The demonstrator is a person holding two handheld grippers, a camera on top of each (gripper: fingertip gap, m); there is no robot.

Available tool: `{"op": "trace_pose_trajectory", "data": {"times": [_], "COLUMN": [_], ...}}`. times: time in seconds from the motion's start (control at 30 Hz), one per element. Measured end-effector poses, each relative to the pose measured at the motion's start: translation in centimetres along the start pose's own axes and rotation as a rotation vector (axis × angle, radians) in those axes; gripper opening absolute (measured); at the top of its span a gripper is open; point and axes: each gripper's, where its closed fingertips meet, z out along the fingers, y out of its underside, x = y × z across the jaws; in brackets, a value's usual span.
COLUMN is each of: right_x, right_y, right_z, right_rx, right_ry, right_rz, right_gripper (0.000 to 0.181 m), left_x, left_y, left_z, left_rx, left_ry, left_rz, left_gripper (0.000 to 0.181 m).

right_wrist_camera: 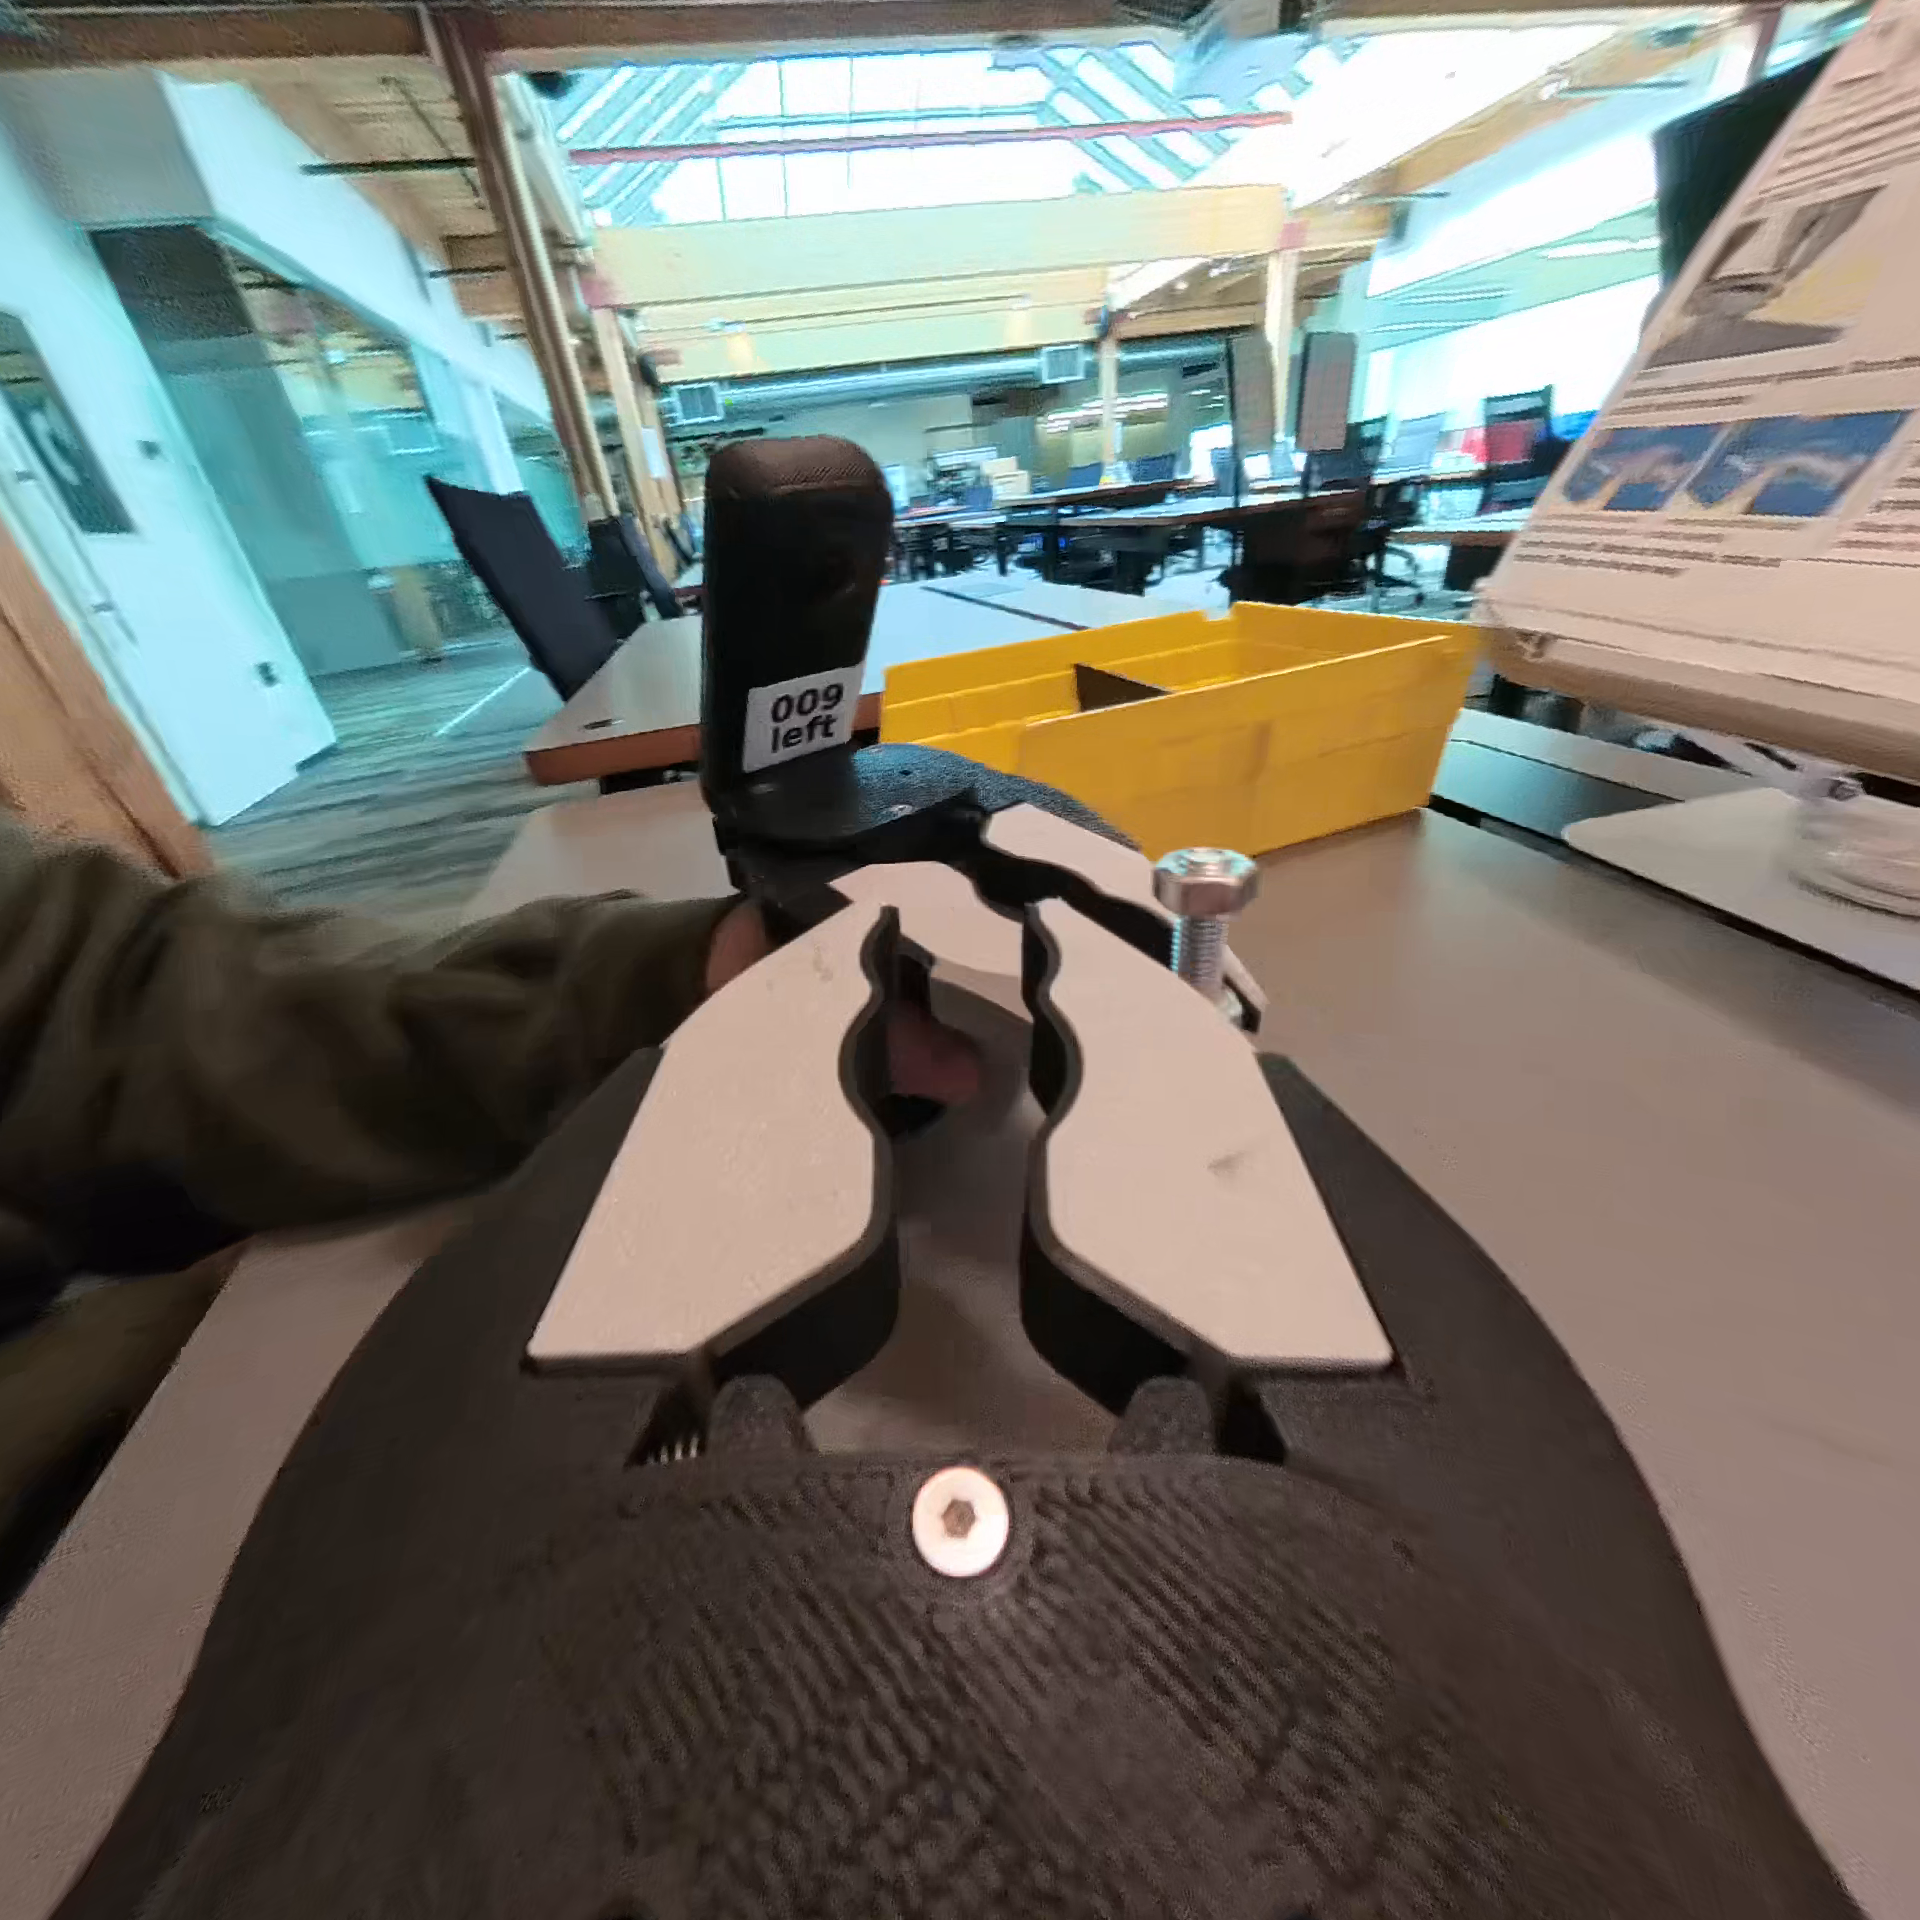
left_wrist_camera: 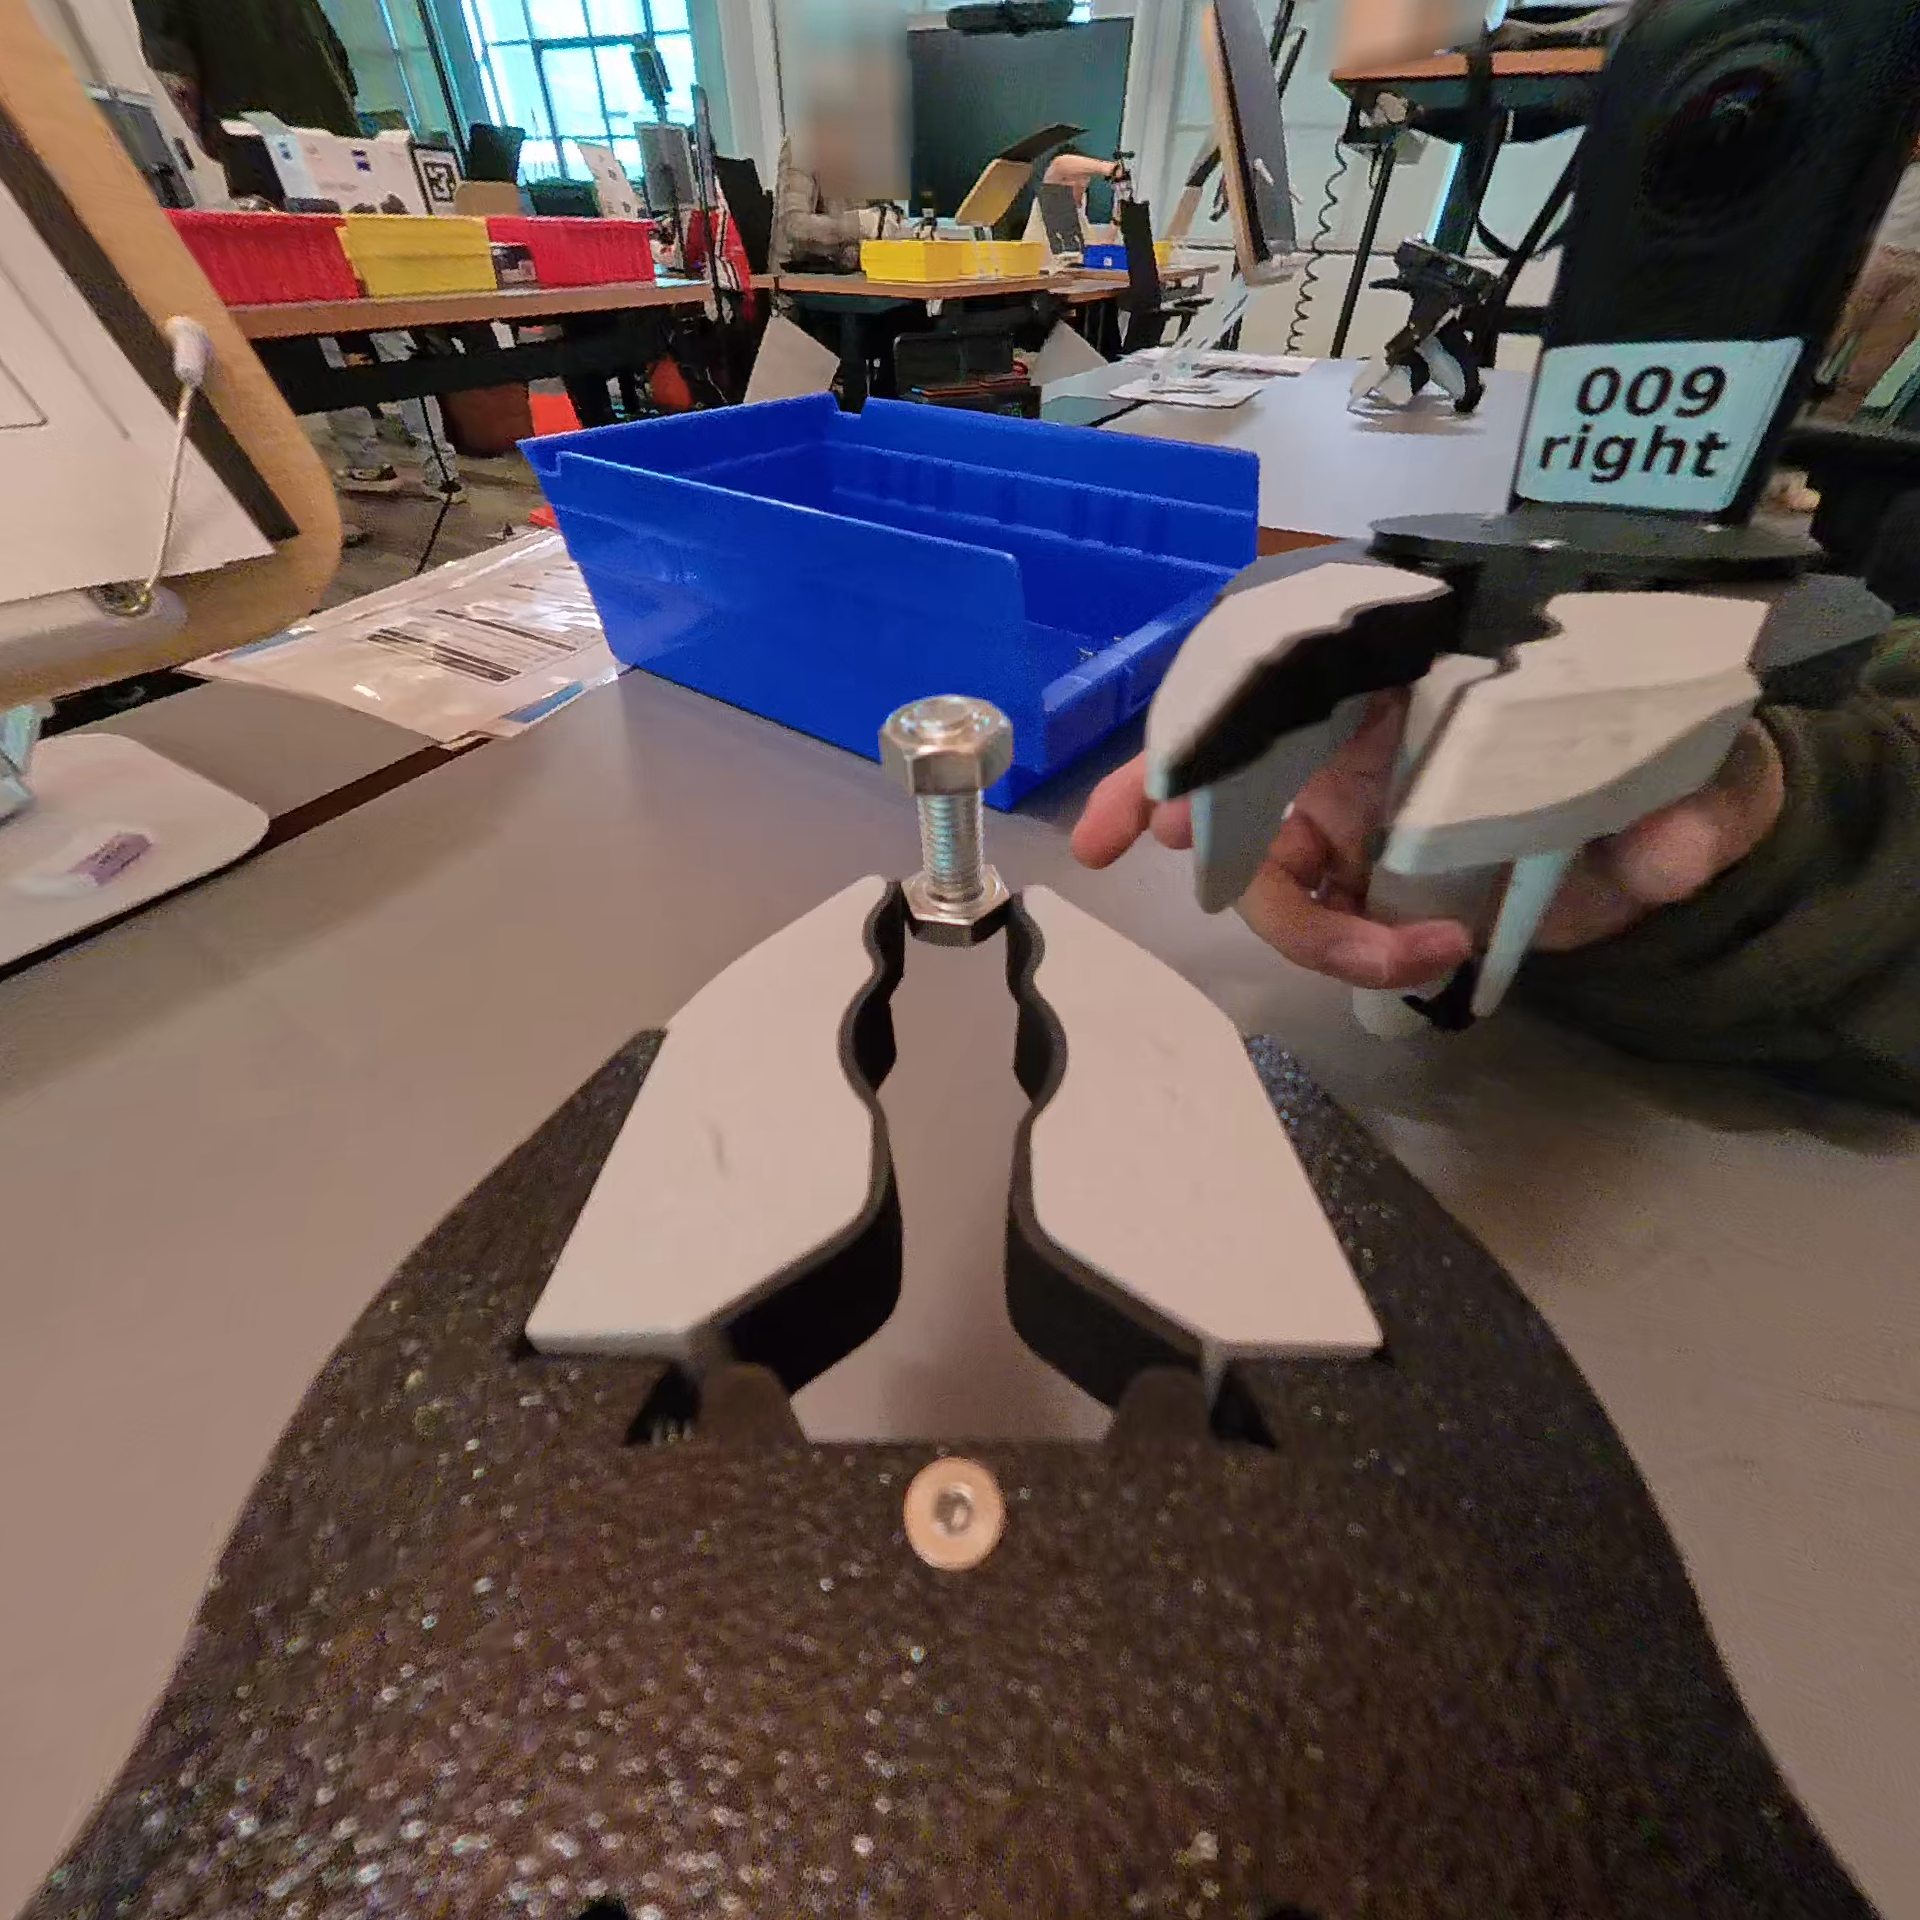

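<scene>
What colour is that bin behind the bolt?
Blue bin, clearest in the left wrist view.

left tool [left_wrist_camera: 953,902]: grey wavy-edged fingers, speckled black base, silver hex screw | right tool [right_wrist_camera: 956,920]: same, ribbed black base | olive-green sleeve [right_wrist_camera: 260,1039] at 9 o'clock

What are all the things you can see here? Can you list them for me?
bolt: 1, silver, upright, head on top, above the left gripper's tips
nut: 1, silver, on the bolt's thread, pinched between the left gripper's fingertips
blue bin: 1, blue, on the table behind the bolt
yellow bin: 1, yellow, on the table behind the left gripper
table: 1, grey, under everything
paper: 1, white, flat, left of the blue bin
left gripper: 1, grey fingers, shut on the nut
right gripper: 1, grey fingers, open, empty, beside the bolt
</scene>
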Motion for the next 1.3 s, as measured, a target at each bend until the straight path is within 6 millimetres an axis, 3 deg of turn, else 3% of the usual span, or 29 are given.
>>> {"op": "trace_pose_trajectory", "data": {"times": [0.23,0.33,0.47,0.5,0.53,0.57,0.67,0.83,1.0,1.13,1.3], "right_x": [3.6,3.0,2.4,2.0,0.5,-0.3,1.9,4.8,4.8,4.3,4.2], "right_y": [-0.3,-0.2,0.6,0.5,0.6,0.7,1.6,1.7,1.2,1.6,1.5], "right_z": [-0.8,-0.6,-0.1,-0.1,0.0,0.1,0.3,-0.7,-0.9,-0.5,-0.4], "right_rx": [0.04,0.043,-0.014,-0.017,-0.024,-0.037,-0.089,-0.082,-0.03,-0.057,-0.063], "right_ry": [0.223,0.186,0.158,0.123,0.013,-0.037,0.129,0.299,0.264,0.246,0.238], "right_rz": [0.023,0.032,0.015,0.007,0.001,0.016,-0.025,0.006,0.078,0.056,0.031], "right_gripper": [0.054,0.05,0.052,0.041,0.016,0.018,0.044,0.045,0.031,0.032,0.018], "left_x": [1.5,2.5,1.3,0.7,0.3,0.2,0.0,0.8,1.6,2.2,2.6], "left_y": [0.4,0.9,1.6,1.7,1.7,1.6,1.4,1.7,1.9,1.8,1.6], "left_z": [0.4,0.7,0.8,0.7,0.6,0.4,0.2,0.4,0.6,0.7,0.7], "left_rx": [-0.031,-0.063,-0.108,-0.113,-0.113,-0.103,-0.088,-0.111,-0.134,-0.125,-0.116], "left_ry": [0.094,0.149,0.081,0.049,0.043,0.052,0.06,0.109,0.146,0.174,0.187], "left_rz": [-0.014,-0.016,-0.054,-0.079,-0.109,-0.132,-0.146,-0.171,-0.156,-0.132,-0.114], "left_gripper": [0.018,0.018,0.018,0.018,0.018,0.018,0.018,0.018,0.018,0.018,0.018]}}
